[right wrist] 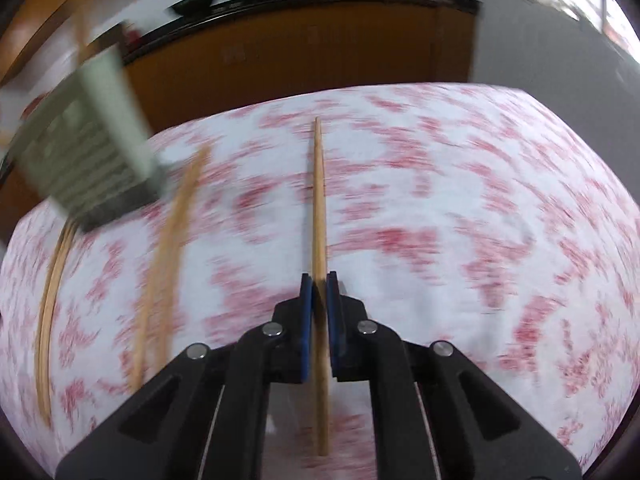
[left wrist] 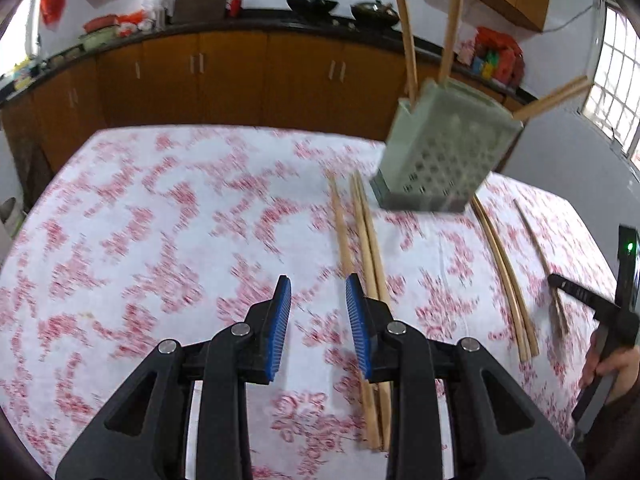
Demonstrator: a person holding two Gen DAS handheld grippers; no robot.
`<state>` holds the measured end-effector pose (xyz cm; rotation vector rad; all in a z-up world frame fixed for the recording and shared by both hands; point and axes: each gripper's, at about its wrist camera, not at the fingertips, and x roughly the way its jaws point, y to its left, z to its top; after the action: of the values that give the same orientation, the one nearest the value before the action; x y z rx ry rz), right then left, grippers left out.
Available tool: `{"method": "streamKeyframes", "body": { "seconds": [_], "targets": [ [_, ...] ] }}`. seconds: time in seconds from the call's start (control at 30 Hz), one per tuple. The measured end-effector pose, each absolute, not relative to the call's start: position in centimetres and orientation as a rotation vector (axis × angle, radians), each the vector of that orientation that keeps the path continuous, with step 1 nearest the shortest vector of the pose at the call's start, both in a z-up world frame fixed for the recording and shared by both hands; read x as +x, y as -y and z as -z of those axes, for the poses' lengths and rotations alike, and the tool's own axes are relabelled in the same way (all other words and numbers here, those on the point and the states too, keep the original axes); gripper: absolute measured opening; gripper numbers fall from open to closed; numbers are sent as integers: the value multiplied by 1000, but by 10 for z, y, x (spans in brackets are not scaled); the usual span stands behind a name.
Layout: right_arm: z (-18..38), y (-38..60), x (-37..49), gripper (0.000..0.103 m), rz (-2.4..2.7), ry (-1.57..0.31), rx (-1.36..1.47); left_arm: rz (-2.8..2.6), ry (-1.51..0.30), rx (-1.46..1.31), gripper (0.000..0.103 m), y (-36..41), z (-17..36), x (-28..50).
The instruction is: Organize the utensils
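Clamping one slim wooden chopstick between the blue-padded jaws of the right gripper, shaft running toward twelve o'clock over the red-flowered tablecloth. Hanging parted and empty: the left gripper, with three loose chopsticks lying at its one o'clock. Standing at ten o'clock of the right gripper: the pale green perforated plastic holder, already keeping a few sticks. Judging the step as pickup; next, lifting, tipping upright, dropping into the holder.

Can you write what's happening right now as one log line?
left gripper: open, empty, beside chopsticks | right gripper: shut on one chopstick | holder: some chopsticks inside
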<state>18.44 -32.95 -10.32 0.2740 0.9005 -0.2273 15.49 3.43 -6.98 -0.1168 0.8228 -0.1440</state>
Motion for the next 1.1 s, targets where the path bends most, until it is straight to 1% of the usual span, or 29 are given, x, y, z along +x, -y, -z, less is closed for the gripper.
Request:
{"method": "streamKeyframes", "body": {
  "seconds": [0.23, 0.67, 0.77, 0.9, 0.97, 1.0, 1.1],
  "targets": [
    [105, 324, 181, 8, 236, -888, 206, 189, -881, -108, 29, -17, 86, 163],
    [107, 326, 183, 8, 222, -886, 194, 149, -924, -47, 27, 0, 100, 176],
    [106, 326, 182, 9, 222, -885, 188, 115, -929, -37, 21, -2, 102, 180],
    [106, 324, 183, 9, 225, -884, 173, 105, -918, 9, 20, 4, 103, 179],
    [107, 322, 183, 10, 223, -882, 163, 84, -906, 52, 12, 7, 105, 179],
    [107, 321, 183, 11, 217, -881, 156, 76, -903, 57, 9, 6, 105, 180],
    [107, 315, 183, 10, 153, -885, 143, 21, -906, 20, 8, -10, 104, 188]
  ]
}}
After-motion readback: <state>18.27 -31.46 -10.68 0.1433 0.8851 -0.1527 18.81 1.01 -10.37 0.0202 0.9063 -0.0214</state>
